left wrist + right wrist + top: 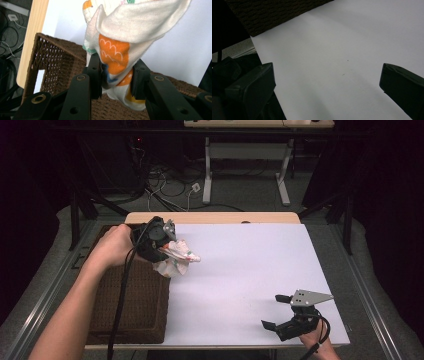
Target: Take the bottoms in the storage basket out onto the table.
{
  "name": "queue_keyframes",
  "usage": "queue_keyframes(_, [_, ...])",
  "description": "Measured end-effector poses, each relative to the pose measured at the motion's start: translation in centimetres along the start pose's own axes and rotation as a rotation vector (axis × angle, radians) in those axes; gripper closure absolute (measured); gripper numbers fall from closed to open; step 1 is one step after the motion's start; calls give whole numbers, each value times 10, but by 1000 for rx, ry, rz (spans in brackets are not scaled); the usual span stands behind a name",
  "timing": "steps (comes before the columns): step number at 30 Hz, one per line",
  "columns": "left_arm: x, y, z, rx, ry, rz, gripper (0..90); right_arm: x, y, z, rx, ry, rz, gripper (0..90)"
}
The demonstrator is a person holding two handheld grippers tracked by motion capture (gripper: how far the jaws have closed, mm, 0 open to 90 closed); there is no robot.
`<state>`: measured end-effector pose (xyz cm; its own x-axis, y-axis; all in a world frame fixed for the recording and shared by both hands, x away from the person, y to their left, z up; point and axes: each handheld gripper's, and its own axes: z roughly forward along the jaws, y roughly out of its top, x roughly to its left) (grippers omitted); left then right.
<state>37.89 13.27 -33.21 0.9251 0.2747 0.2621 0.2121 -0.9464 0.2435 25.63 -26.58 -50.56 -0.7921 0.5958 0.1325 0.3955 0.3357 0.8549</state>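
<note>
A white cloth point(176, 256) with orange, green and blue patches hangs bunched from my left gripper point(169, 251), held above the right rim of a brown wicker basket point(131, 305). In the left gripper view the two black jaws pinch the cloth point(116, 56) between them, with the basket point(53, 61) below and behind. My right gripper point(279, 311) rests near the table's front right corner, jaws wide apart and nothing between them. Its own view looks across the bare white tabletop point(332, 50) between its two fingertips point(252, 82).
The white table point(250, 265) has a wooden strip along its far edge point(212, 217). The basket stands at the table's left side. Cables and another table's legs point(207, 175) lie on the floor beyond.
</note>
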Motion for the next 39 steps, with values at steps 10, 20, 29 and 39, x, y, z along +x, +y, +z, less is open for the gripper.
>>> queue_keyframes(10, [-3, 10, 7, -15, -6, 19, 674, 0, 0, 0, -1, 0, 6, 0])
queue_keyframes(20, [-5, 16, 15, -34, -13, 8, 674, 0, 0, 0, 3, -1, 8, 0])
queue_keyframes(29, [-6, 23, 24, -49, -15, 4, 672, 0, 0, 0, 2, 2, 4, 0])
queue_keyframes(39, [-9, 28, 36, -72, -37, -11, 672, 0, 0, 0, 3, 1, 4, 0])
